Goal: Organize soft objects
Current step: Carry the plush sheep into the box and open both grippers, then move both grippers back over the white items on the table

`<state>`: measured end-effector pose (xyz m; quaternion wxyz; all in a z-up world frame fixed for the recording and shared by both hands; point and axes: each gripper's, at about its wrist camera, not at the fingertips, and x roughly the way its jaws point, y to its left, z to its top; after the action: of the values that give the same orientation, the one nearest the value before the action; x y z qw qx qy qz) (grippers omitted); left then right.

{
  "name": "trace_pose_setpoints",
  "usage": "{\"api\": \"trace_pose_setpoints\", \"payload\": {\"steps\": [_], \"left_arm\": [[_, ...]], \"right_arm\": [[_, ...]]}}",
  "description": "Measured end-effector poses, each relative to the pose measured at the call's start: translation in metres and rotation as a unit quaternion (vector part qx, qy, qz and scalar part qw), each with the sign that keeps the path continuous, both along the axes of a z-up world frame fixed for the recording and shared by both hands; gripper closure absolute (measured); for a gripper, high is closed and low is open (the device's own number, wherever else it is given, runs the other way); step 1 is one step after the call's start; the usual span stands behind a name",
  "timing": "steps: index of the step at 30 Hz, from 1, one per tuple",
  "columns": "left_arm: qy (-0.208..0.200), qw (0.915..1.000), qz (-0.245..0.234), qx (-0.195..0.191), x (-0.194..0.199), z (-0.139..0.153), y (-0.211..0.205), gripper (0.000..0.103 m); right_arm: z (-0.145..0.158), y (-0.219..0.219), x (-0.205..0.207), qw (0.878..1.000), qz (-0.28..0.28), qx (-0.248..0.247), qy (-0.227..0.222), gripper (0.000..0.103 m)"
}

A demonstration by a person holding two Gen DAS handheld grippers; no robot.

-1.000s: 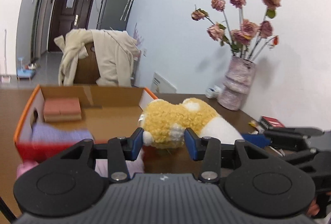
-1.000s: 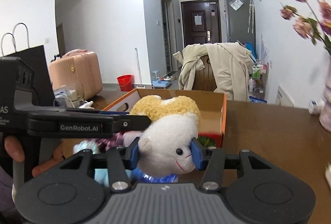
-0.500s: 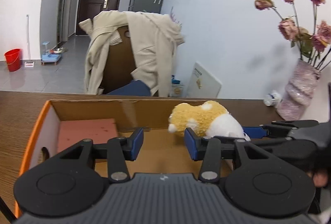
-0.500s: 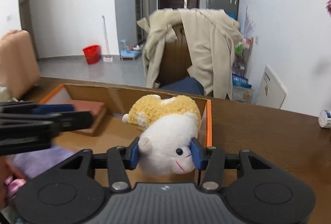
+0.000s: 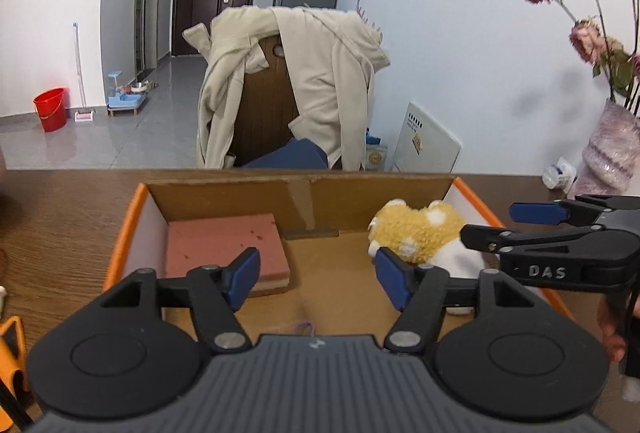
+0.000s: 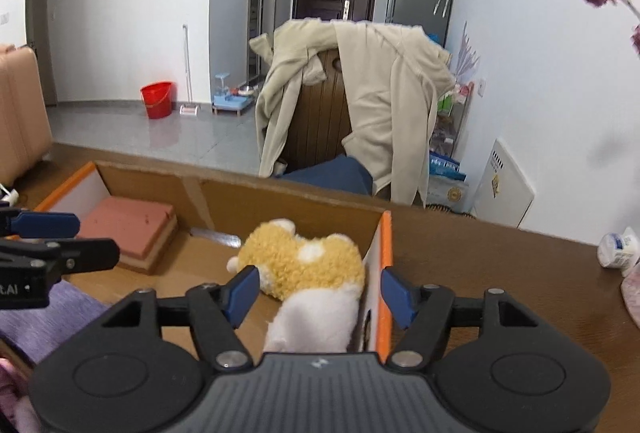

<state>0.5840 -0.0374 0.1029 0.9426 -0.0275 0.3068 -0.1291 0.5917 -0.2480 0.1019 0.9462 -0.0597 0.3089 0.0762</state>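
A yellow and white plush toy (image 6: 308, 273) lies inside the orange-rimmed cardboard box (image 6: 386, 233), against its right wall; it also shows in the left wrist view (image 5: 420, 233). My right gripper (image 6: 318, 295) is open, its blue fingers apart on either side of the toy and not pressing it. My left gripper (image 5: 318, 277) is open and empty above the box floor. A pink sponge block (image 5: 224, 249) lies in the box's far left corner. A purple cloth (image 6: 44, 321) lies at the box's near left.
The box (image 5: 128, 217) sits on a brown wooden table (image 5: 60, 217). A vase of dried roses (image 5: 608, 157) and a small white bottle (image 6: 618, 247) stand at the right. A chair draped with a beige coat (image 5: 304, 81) is behind the table.
My right gripper opened and let go of the plush toy, which now lies in the box. My left gripper opened wider and moved over the box.
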Motion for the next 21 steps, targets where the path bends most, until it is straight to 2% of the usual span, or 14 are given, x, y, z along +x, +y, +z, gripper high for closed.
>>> {"api": "trace_pose_setpoints", "payload": {"steps": [6,10,12,17,21], "left_arm": [[-0.032,0.9995,0.007,0.0,-0.042,0.037,0.01,0.033],[-0.051,0.9986,0.011,-0.011,-0.091,0.052,0.02,0.026],[-0.061,0.998,0.012,-0.009,-0.12,0.057,0.026,0.026],[-0.096,0.9949,0.021,-0.019,-0.2,0.067,0.046,0.018],[-0.12,0.9923,0.031,0.003,-0.265,0.059,0.053,0.016]], "right_arm": [[0.042,-0.011,-0.044,0.999,0.0,0.01,-0.038,0.029],[0.062,-0.02,-0.099,0.997,0.012,0.019,-0.07,0.024],[0.067,-0.025,-0.132,0.996,0.02,0.026,-0.085,0.021],[0.068,-0.032,-0.213,0.991,0.039,0.049,-0.115,0.016],[0.058,-0.033,-0.275,0.987,0.052,0.067,-0.135,0.016]]}}
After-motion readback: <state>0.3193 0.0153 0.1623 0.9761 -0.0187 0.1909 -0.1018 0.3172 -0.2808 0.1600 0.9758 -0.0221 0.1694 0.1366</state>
